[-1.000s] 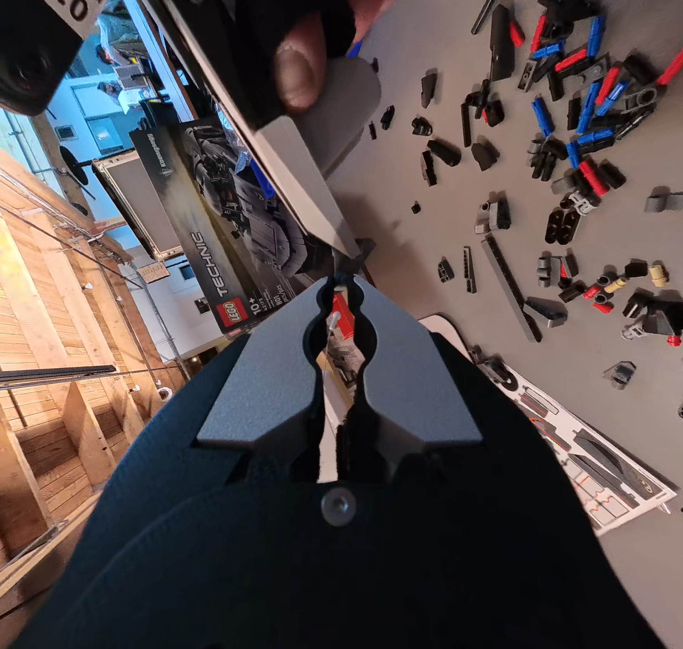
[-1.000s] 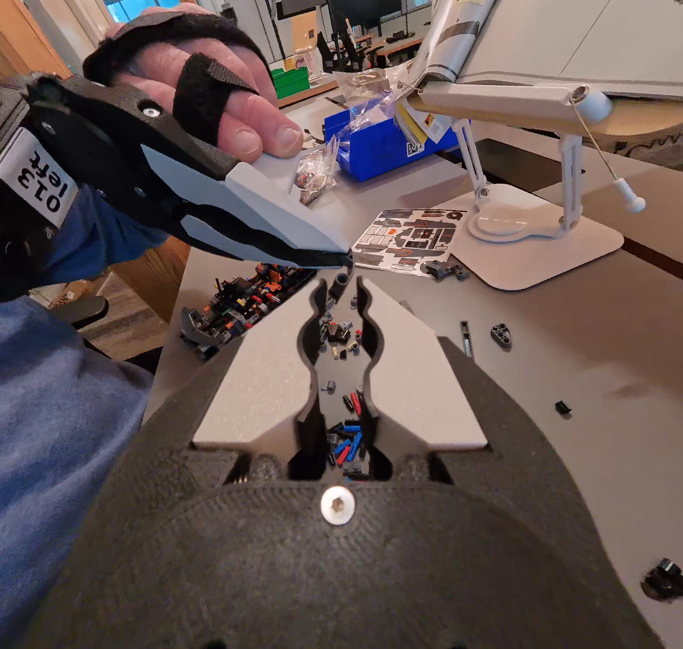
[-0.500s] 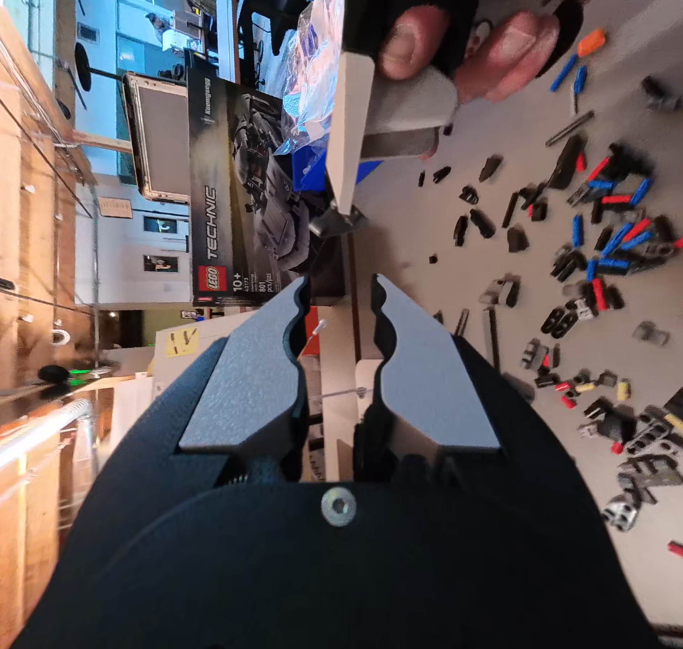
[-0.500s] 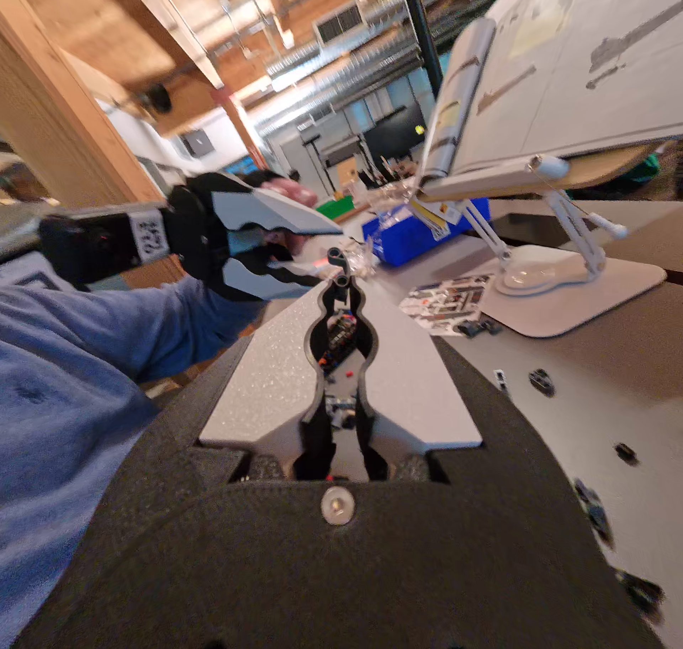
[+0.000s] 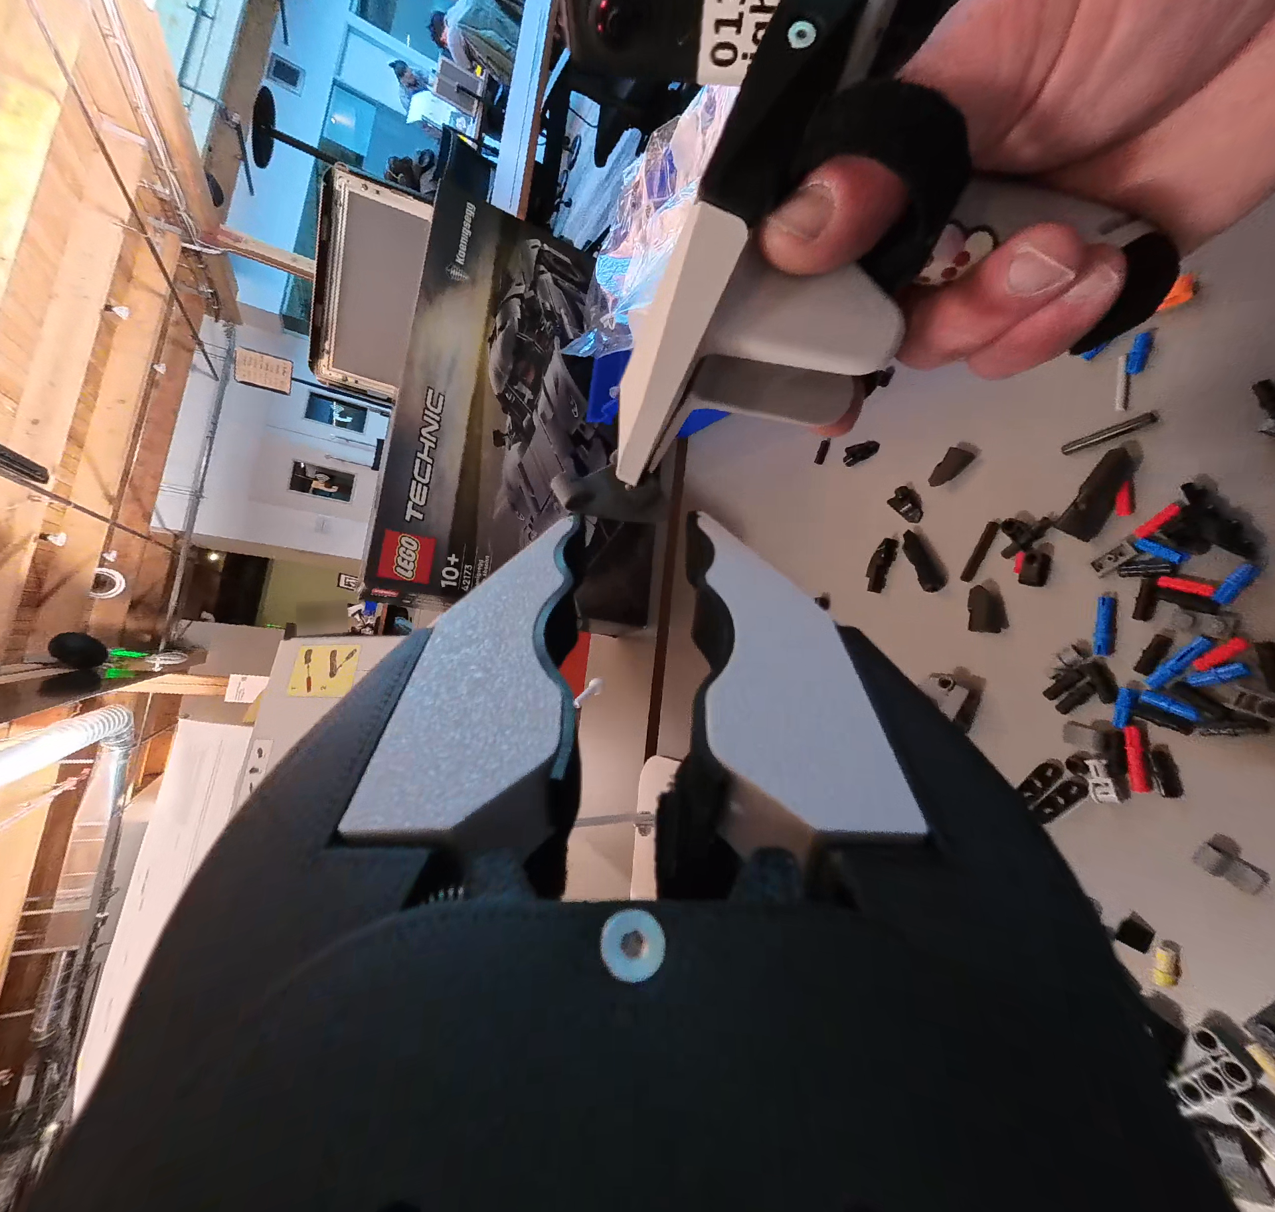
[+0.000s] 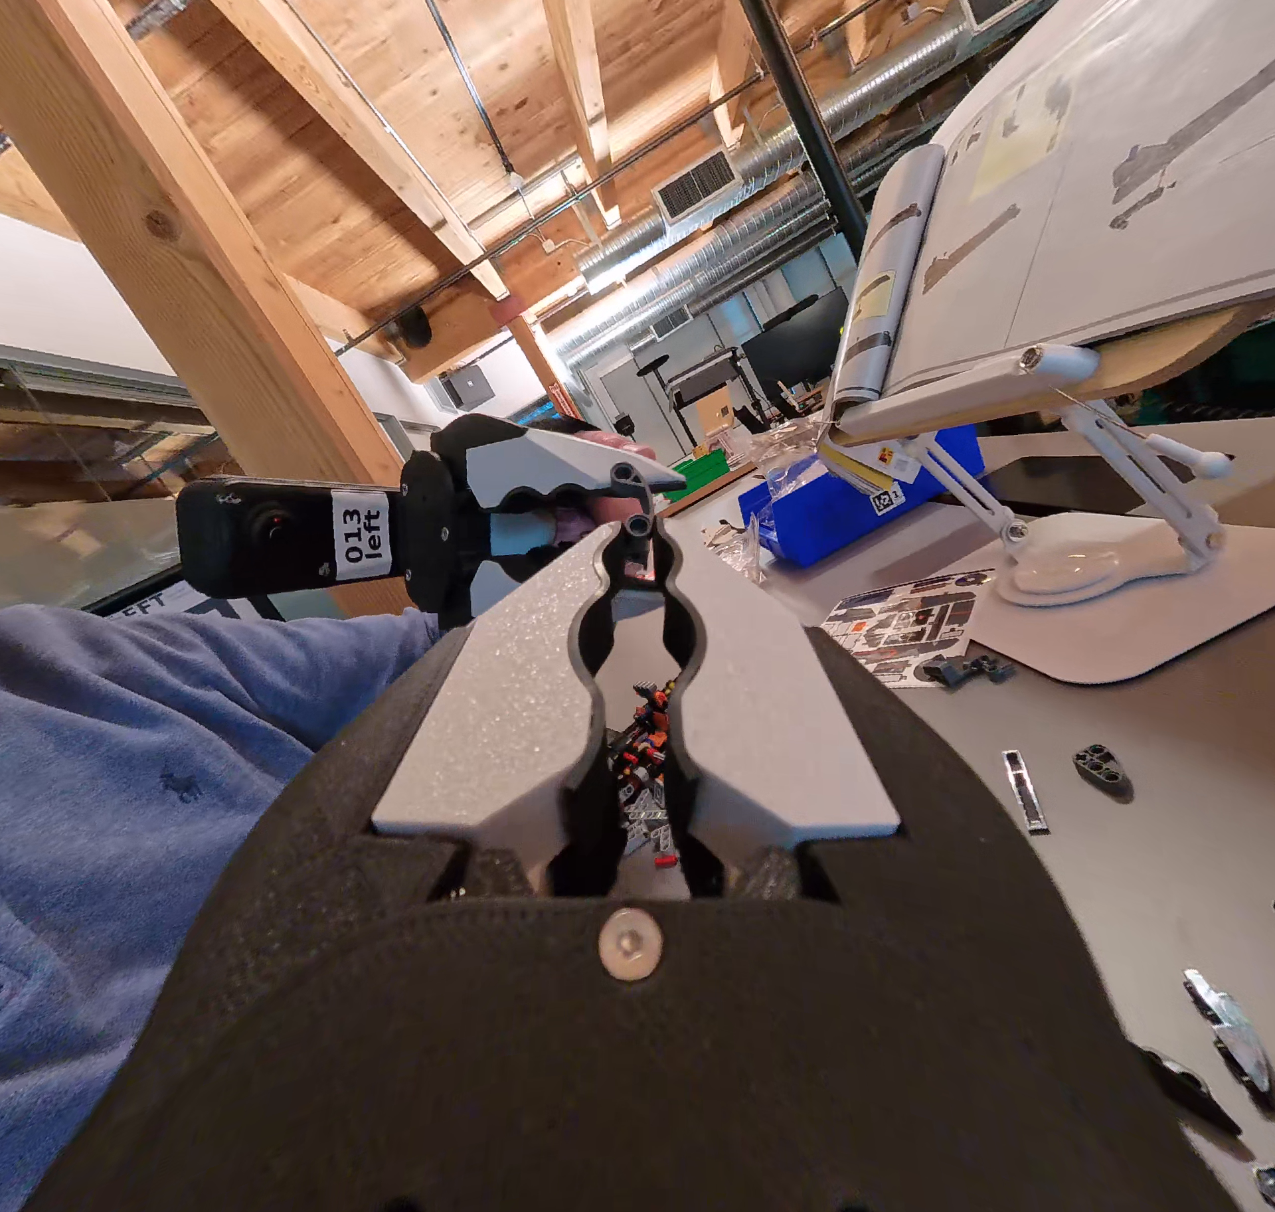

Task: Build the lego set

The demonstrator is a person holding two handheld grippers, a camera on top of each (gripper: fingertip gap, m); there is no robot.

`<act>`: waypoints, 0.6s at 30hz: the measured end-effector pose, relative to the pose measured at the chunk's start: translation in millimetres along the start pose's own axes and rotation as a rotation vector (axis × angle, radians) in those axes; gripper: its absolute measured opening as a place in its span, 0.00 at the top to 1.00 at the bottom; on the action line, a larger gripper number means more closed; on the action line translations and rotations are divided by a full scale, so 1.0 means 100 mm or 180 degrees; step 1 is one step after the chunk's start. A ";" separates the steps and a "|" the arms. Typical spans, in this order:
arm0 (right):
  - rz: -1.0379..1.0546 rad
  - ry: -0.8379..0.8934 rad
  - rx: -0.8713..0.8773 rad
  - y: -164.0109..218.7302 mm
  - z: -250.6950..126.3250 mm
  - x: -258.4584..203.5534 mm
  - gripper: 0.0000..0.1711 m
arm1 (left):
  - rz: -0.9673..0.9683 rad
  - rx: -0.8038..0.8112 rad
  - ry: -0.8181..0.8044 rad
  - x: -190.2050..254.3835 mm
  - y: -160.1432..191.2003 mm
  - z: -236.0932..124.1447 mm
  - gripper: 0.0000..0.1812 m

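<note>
I have a small dark grey connector piece (image 6: 631,494) pinched at the very tip of my right gripper (image 6: 638,544), jaws drawn in narrow on it, and I am holding it up in the air above the table (image 6: 1035,716) rather than down among the parts. In the left wrist view the same piece (image 5: 607,489) sticks out sideways from the right gripper's pale fingertips (image 5: 645,451), just beyond my left gripper (image 5: 631,534), whose jaws stand apart with nothing between them. So I judge I am in the middle of passing or re-gripping this one piece between the two tools, before it goes onto anything. The loose parts (image 5: 1166,627), black, blue and red, lie scattered on the table well away from both tools, and the set's box (image 5: 483,420) stands at the far edge. The open instruction book (image 6: 1076,199) sits on its white stand (image 6: 1076,558) to my right, with a sticker sheet (image 6: 904,620) lying flat near its base. The next move, as I see it, calls for bringing the left jaws around the free end of the piece squarely, closing on it before the right lets go, since it is small and only held by a corner. Whether it already has a pin in it I cannot tell.
</note>
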State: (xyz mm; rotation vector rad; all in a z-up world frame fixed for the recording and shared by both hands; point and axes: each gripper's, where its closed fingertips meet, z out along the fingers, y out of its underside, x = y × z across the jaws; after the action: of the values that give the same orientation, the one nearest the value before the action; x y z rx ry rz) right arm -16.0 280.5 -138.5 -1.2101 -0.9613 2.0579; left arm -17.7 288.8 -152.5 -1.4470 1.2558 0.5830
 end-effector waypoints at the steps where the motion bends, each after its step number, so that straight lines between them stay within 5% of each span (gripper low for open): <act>1: -0.0007 0.0009 0.0003 0.00 0.00 0.01 0.98 | -0.0018 0.0008 -0.0001 -0.01 -0.01 0.00 0.86; 18: -0.0043 0.0065 -0.0030 0.01 -0.02 0.03 0.98 | 0.0109 -0.0023 -0.0047 -0.02 -0.01 0.04 0.88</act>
State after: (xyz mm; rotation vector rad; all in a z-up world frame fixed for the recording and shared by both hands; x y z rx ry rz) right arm -15.9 282.6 -141.2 -1.2238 -0.9680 2.0291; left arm -16.2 293.1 -150.9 -1.4272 1.2702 0.6207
